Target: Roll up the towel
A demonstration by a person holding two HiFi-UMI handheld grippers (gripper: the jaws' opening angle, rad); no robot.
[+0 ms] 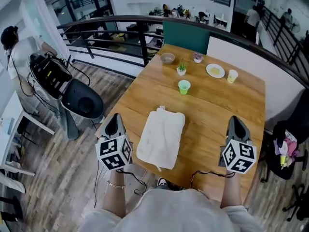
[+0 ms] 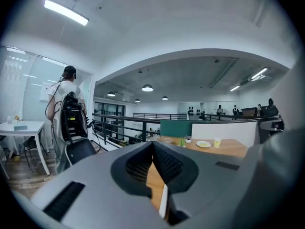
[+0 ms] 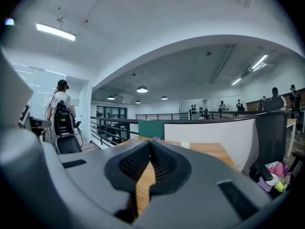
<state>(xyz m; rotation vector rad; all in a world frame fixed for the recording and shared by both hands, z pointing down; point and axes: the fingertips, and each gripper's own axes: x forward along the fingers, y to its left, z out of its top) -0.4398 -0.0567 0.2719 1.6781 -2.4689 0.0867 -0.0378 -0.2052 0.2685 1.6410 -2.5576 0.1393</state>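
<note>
A white towel point(image 1: 161, 137) lies flat and loosely folded on the wooden table point(image 1: 212, 110), near its front edge. My left gripper point(image 1: 115, 119) is held up at the table's left edge, just left of the towel and apart from it. My right gripper point(image 1: 235, 121) is held over the table's right side, well clear of the towel. In the left gripper view the left gripper point(image 2: 153, 145) has its jaws together with nothing between them. The right gripper view shows the right gripper point(image 3: 151, 144) the same way. Both point roughly level across the table.
At the table's far end stand a green cup point(image 1: 184, 86), a small plant point(image 1: 181, 68), a bowl point(image 1: 167, 58), a plate point(image 1: 215, 70) and a yellow cup point(image 1: 232, 76). A black chair point(image 1: 82, 99) is left of the table, with a railing point(image 1: 120, 21) behind it. A person point(image 1: 14, 47) stands far left.
</note>
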